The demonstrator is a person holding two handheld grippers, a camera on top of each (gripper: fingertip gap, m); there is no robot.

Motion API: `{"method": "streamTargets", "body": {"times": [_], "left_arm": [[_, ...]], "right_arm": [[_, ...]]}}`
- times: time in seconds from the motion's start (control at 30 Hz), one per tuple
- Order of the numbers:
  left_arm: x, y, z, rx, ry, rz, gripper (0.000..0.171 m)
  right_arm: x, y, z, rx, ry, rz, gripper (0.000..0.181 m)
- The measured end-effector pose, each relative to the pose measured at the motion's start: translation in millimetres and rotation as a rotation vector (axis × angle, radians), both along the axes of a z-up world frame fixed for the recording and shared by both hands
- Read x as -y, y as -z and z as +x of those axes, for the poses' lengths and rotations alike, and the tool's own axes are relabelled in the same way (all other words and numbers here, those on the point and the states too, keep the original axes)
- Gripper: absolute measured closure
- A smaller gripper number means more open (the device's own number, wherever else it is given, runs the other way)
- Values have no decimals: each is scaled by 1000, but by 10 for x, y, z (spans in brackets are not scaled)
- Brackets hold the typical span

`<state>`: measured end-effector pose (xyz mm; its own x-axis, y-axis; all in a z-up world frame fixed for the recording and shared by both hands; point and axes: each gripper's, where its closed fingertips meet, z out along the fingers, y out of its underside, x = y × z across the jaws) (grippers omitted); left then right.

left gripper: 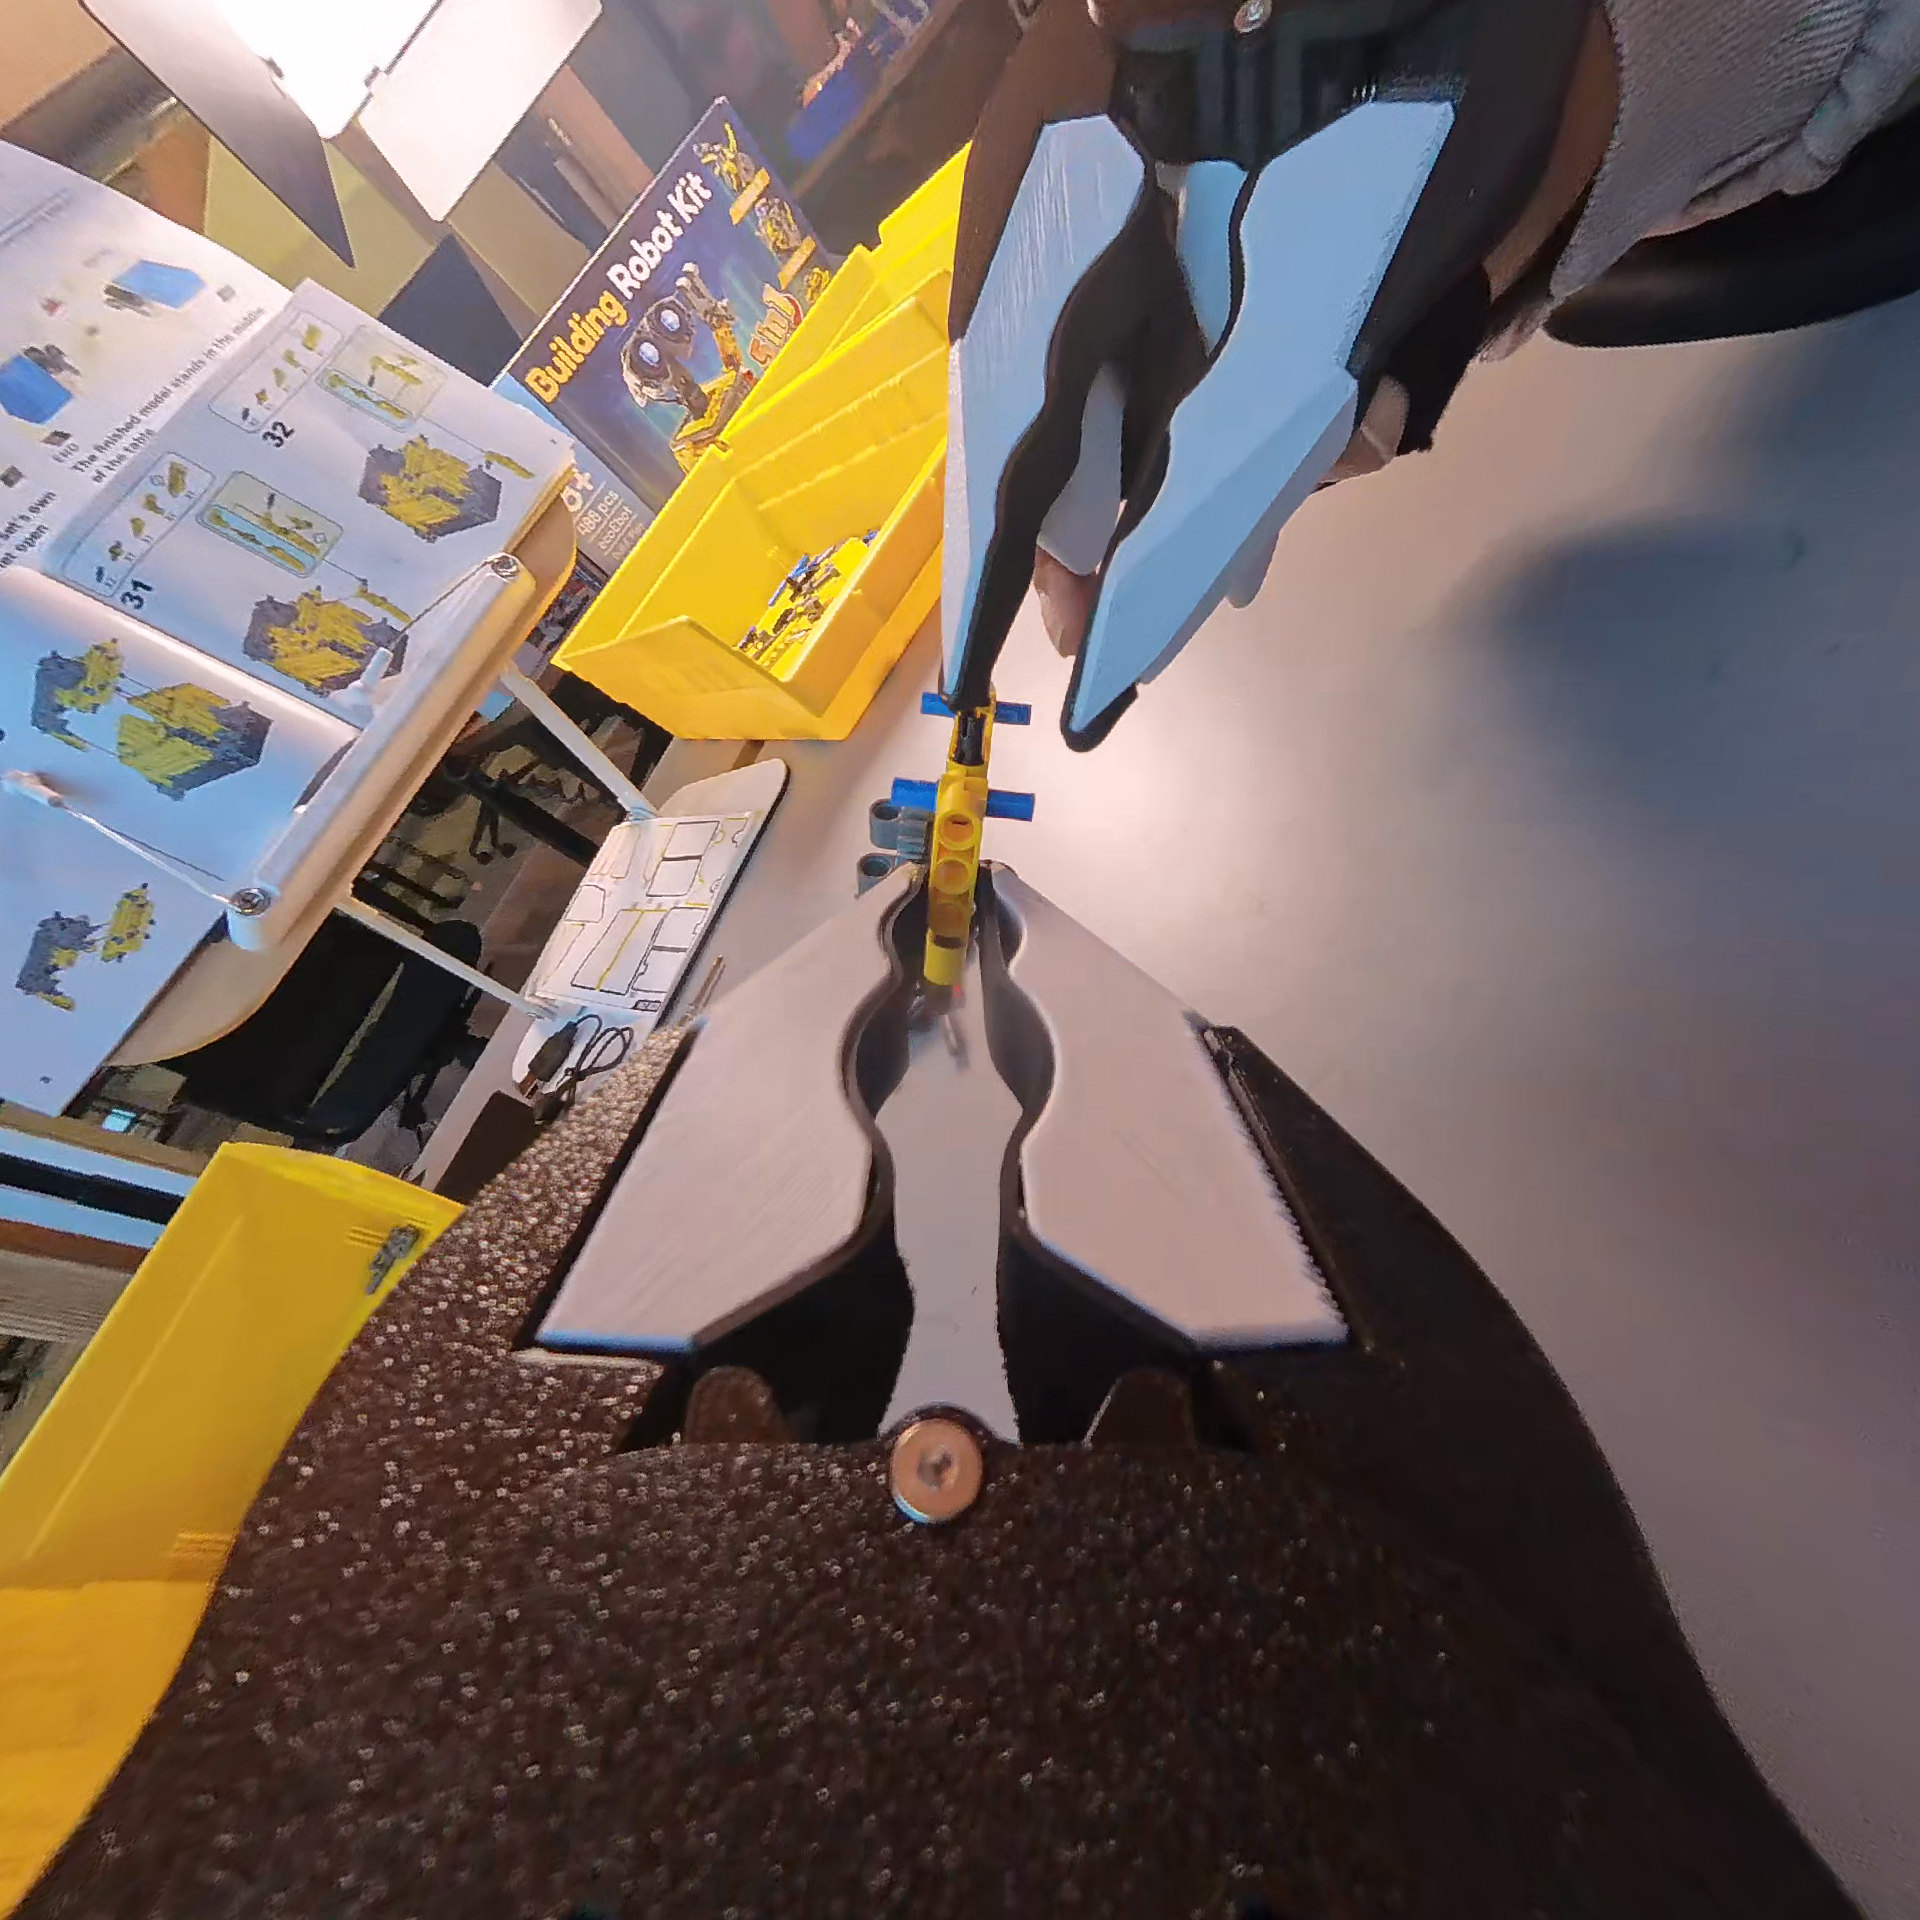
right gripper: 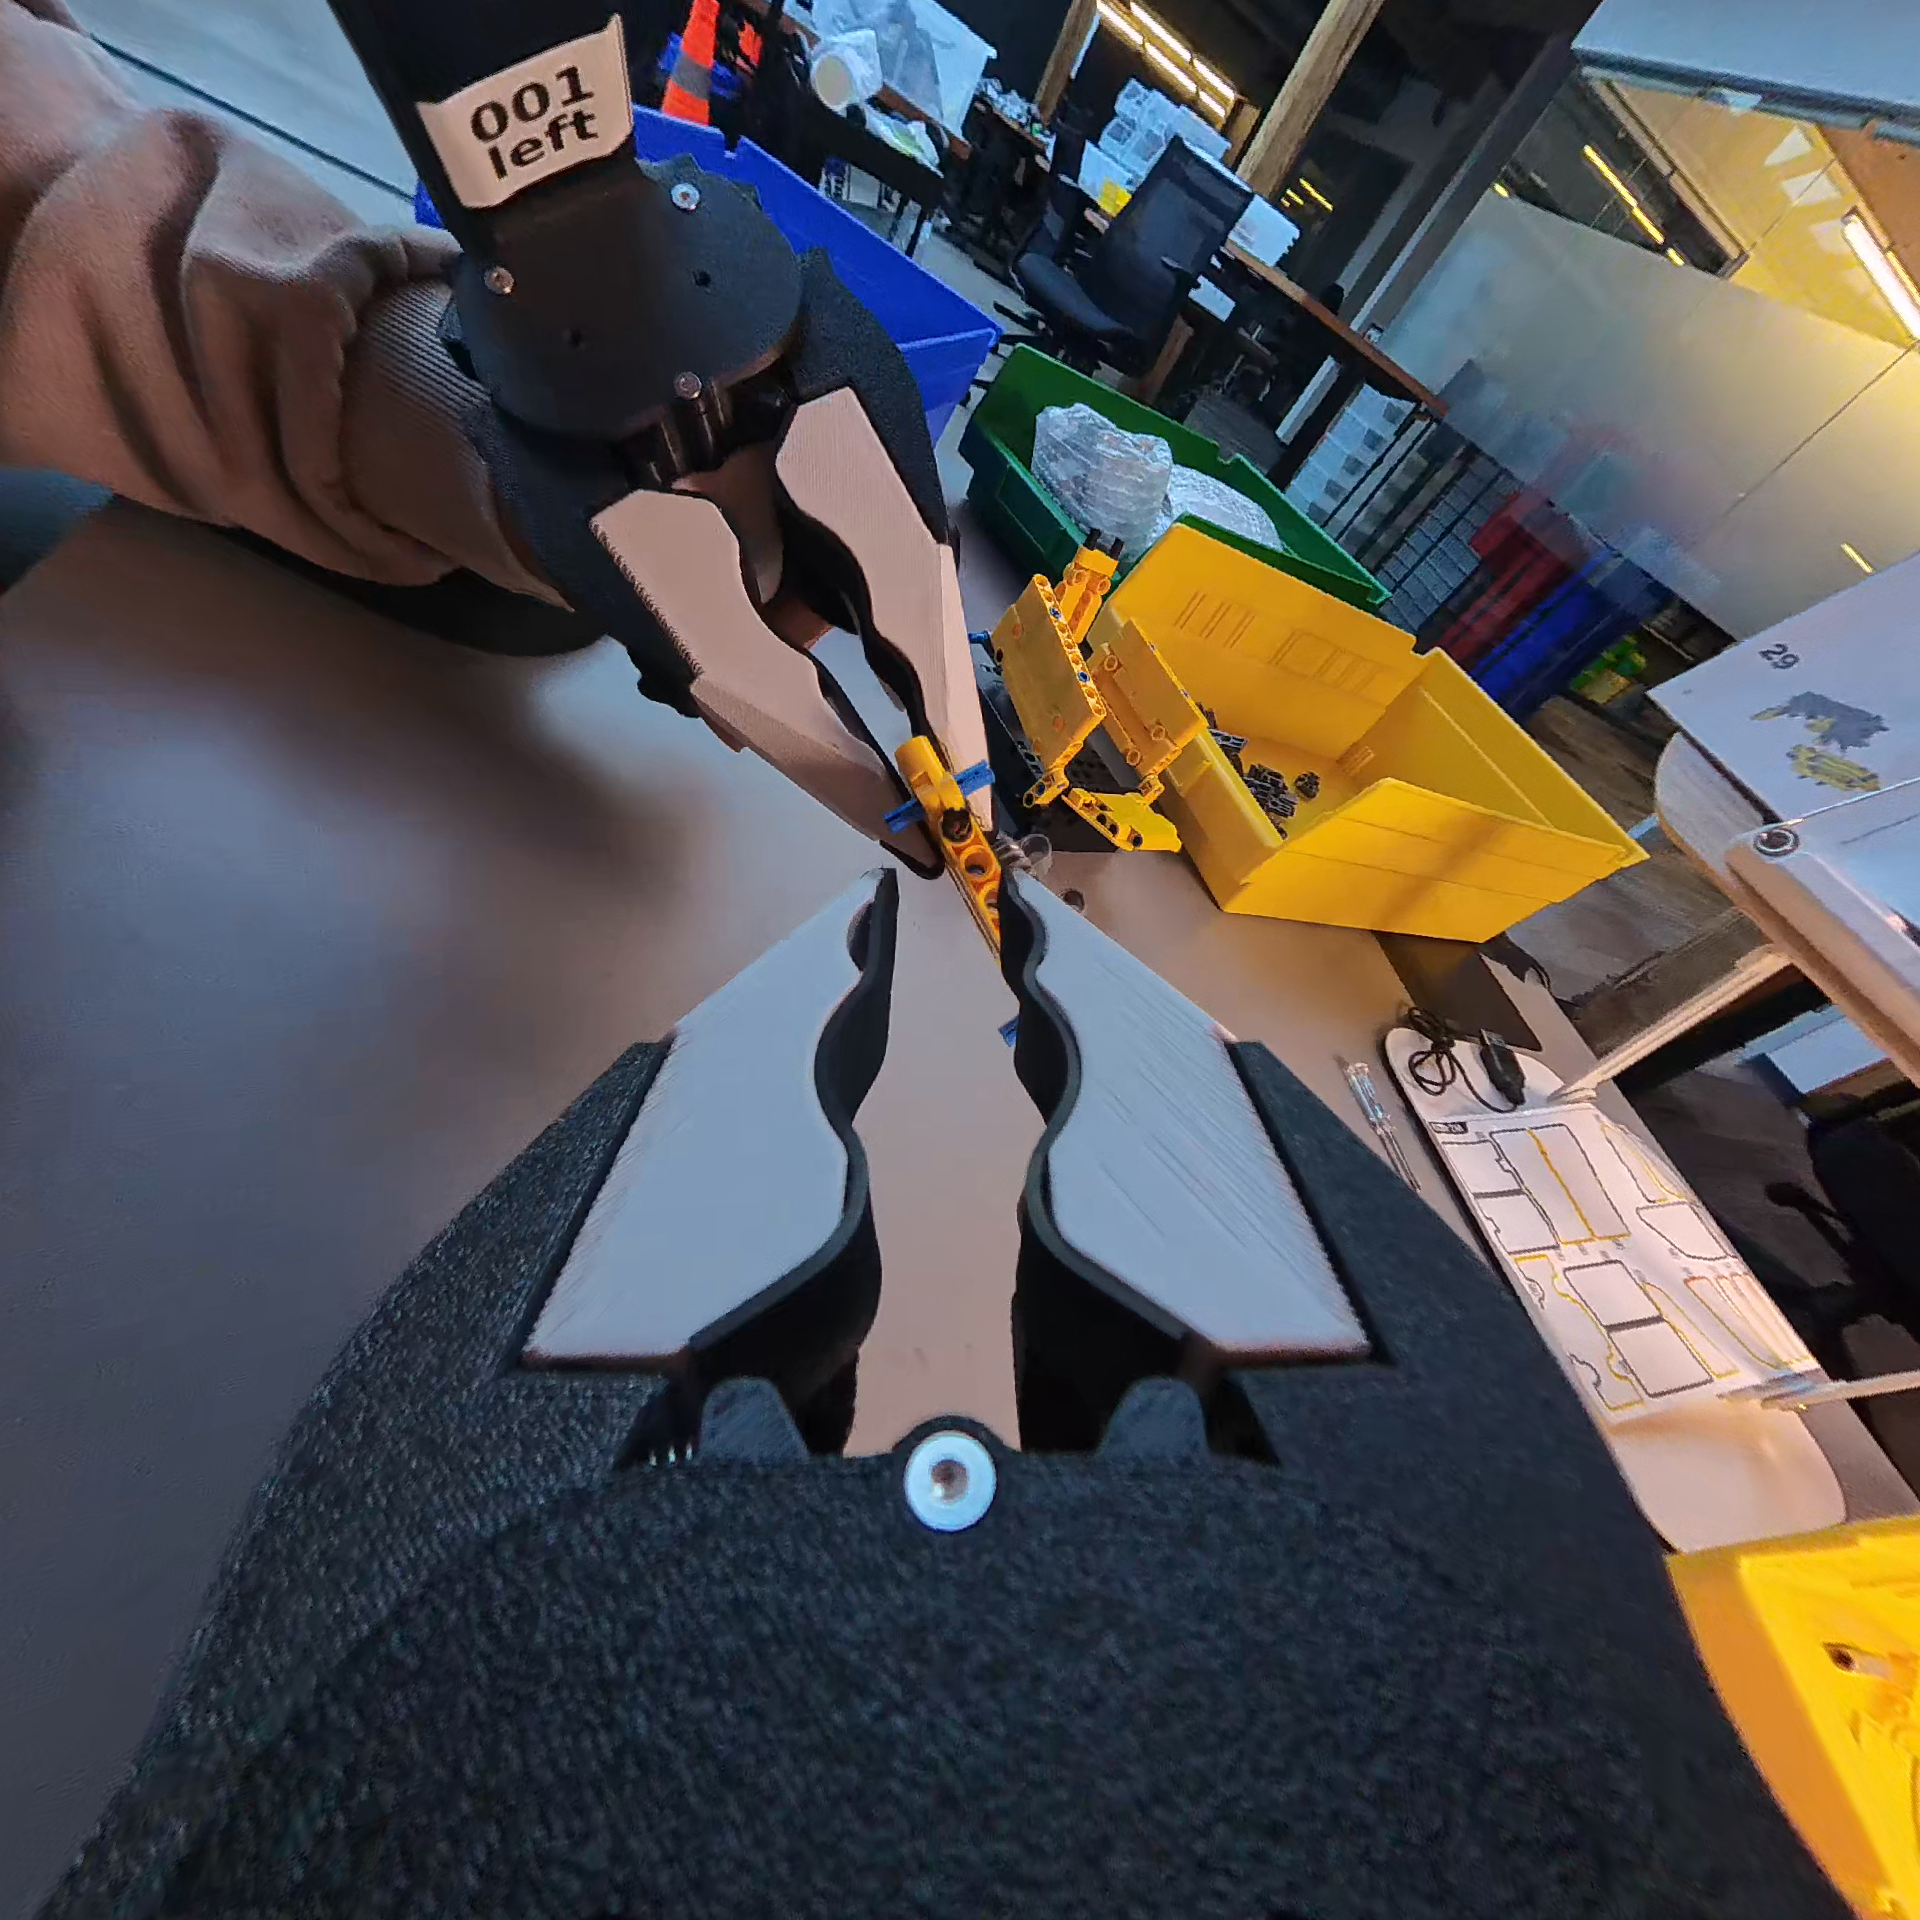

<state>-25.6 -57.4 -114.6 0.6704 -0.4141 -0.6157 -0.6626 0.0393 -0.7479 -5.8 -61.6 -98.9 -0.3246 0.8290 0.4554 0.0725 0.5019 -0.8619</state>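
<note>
Left gripper (left gripper: 951, 894) fingers are clamped on yellow beam (left gripper: 954, 883) at 12 o'clock | right gripper (right gripper: 951, 894) fingers are held apart, one tip touching the beam | yellow bin (left gripper: 727, 582) is seen at 10 o'clock | blue pins (left gripper: 914, 792) are stuck through the beam

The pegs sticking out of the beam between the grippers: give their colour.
Blue pegs on a yellow beam; clearest in the left wrist view.

Yellow holed beam (left gripper: 951, 883) with blue cross pins (left gripper: 1003, 802), held off the worktop (left gripper: 1507, 935), clamped in left tool (left gripper: 951, 920); right tool (left gripper: 1023, 717) open, one fingertip touching its 12 o'clock end.
</note>
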Motion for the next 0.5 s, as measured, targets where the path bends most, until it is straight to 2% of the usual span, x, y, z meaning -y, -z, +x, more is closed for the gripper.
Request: {"method": "streamTargets", "body": {"times": [0.17, 0.23, 0.37, 0.5], "left_arm": [[3, 43, 14, -31, 5, -6, 164], [27, 89, 69, -38, 42, -26, 164], [62, 181, 170, -91, 91, -44, 164], [78, 281, 200, -221, 98, -30, 164]], "right_arm": [[11, -48, -5, -6, -3, -47, 164], [2, -80, 10, 6, -23, -119, 164], [122, 69, 68, 186, -134, -337, 163], [222, 245, 96, 313, -172, -390, 163]]}}
